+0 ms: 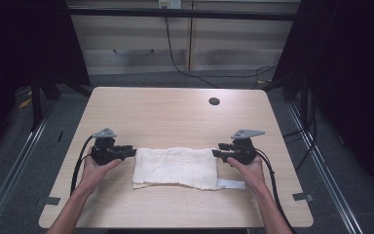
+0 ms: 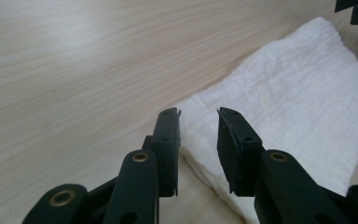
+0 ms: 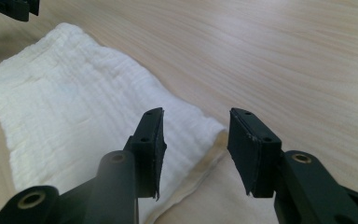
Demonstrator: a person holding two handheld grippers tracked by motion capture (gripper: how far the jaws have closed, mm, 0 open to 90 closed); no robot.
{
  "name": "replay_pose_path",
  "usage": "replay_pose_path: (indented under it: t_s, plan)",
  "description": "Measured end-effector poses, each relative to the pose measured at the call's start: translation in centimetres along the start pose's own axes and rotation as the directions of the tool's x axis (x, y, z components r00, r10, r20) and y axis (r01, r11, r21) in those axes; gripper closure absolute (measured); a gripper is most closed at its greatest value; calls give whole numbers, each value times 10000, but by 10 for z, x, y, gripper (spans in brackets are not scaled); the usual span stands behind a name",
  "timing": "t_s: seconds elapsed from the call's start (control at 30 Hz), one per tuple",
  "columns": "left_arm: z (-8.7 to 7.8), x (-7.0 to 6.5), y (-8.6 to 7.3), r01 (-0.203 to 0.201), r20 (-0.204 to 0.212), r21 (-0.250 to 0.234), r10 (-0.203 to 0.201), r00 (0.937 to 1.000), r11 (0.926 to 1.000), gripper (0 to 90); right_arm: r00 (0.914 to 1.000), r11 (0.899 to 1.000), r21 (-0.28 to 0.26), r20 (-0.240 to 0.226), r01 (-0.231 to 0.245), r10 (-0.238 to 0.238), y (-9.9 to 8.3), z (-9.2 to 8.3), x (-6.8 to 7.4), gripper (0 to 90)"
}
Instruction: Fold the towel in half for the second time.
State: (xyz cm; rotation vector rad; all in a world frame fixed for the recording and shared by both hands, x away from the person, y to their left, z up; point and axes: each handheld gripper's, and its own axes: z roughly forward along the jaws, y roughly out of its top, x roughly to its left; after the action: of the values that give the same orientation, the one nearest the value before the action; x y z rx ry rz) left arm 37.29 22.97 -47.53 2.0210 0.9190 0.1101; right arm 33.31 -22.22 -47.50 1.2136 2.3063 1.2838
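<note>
both hands hold each gripper level, jaws apart, flanking the white cloth [image 1: 175, 167].

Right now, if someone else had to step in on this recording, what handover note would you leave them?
Left gripper: jaws apart at the left end of the white cloth, nothing pinched.
Right gripper: jaws apart at the cloth's right end, also empty.
Cloth: lies folded into a long band across the near middle of the table, a small tab sticking out at its near right corner.
Done: the cloth looks folded lengthwise at least once.
Left: probably grip both ends and fold it again; neither end is gripped yet.
</note>
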Motion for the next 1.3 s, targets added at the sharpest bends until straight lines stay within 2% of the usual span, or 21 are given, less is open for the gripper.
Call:
replay_pose_path:
  t_s: [0.03,0.3,0.33,0.43,0.6,0.7,0.87,0.93,1.0,1.03,1.17,1.27,1.3]
  plan:
    - [2,2,2,101,31,51,-101,9999,9999,687,10000,10000,24,-24,-59,59,2,2,-2,559]
    - [20,8,15,168,125,344,-173,9998,9993,663,9992,9989,247,11,-400,399,3,19,-16,522]
    - [25,9,15,170,208,617,-183,9996,9980,651,9991,9986,298,-27,-428,429,2,23,-18,518]
    - [31,9,12,71,281,897,-97,9996,9959,641,9988,9980,419,-144,-472,479,1,27,-20,519]
    - [37,9,8,92,312,1058,-126,9994,9943,640,9979,9966,602,-302,-562,581,-1,33,-22,539]
    - [38,10,8,72,309,1126,-108,9995,9936,639,9986,9960,755,-178,-478,493,-2,35,-23,548]
    - [41,13,5,103,463,1230,-162,9988,9924,653,9980,9940,963,-292,-525,555,-3,40,-24,613]
    - [42,12,3,88,411,1248,-140,9991,9921,660,9983,9924,1143,-307,-454,492,-4,42,-23,631]
    - [42,12,3,45,382,1260,-94,9992,9920,672,9980,9929,1085,-339,-487,526,-5,43,-23,647]
    - [42,12,3,-66,236,1233,37,9997,9923,698,9980,9932,1064,-364,-471,513,-5,43,-23,674]
    - [42,13,0,-77,400,1201,29,9992,9927,846,9980,9931,1086,-400,-436,482,-5,44,-22,820]
    - [41,14,0,-66,438,1142,16,9990,9934,865,9978,9944,942,-407,-487,527,-5,41,-23,854]
    - [41,14,0,-60,394,1079,18,9992,9941,871,9978,9961,734,-404,-499,529,-3,37,-24,864]
